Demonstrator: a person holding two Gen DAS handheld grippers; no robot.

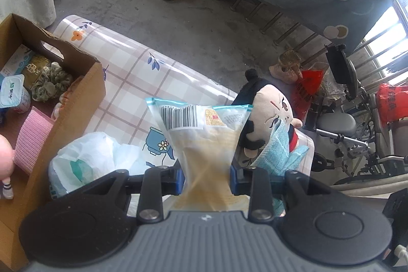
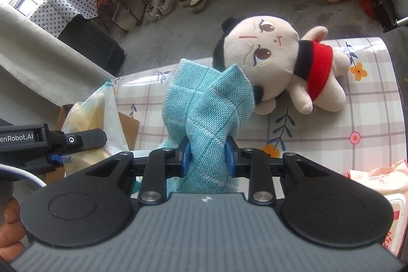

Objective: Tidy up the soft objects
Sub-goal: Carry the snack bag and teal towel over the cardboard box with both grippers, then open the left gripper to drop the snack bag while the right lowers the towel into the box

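Light-blue woven cloth (image 2: pixel 209 108) pinched tight in my right gripper (image 2: pixel 207 157); left gripper (image 1: pixel 206 179) clamps the clear bread packet (image 1: pixel 204 142) — carry both gently to the brown cardboard box (image 1: pixel 76 103) at nine o'clock.

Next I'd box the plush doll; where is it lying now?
The plush doll lies on the checked tablecloth, right of centre in the right wrist view, just behind the blue cloth held in the right gripper.

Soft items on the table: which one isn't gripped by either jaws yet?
The plush doll, lying free on the checked tablecloth. The snack packet and blue cloth are both clamped.
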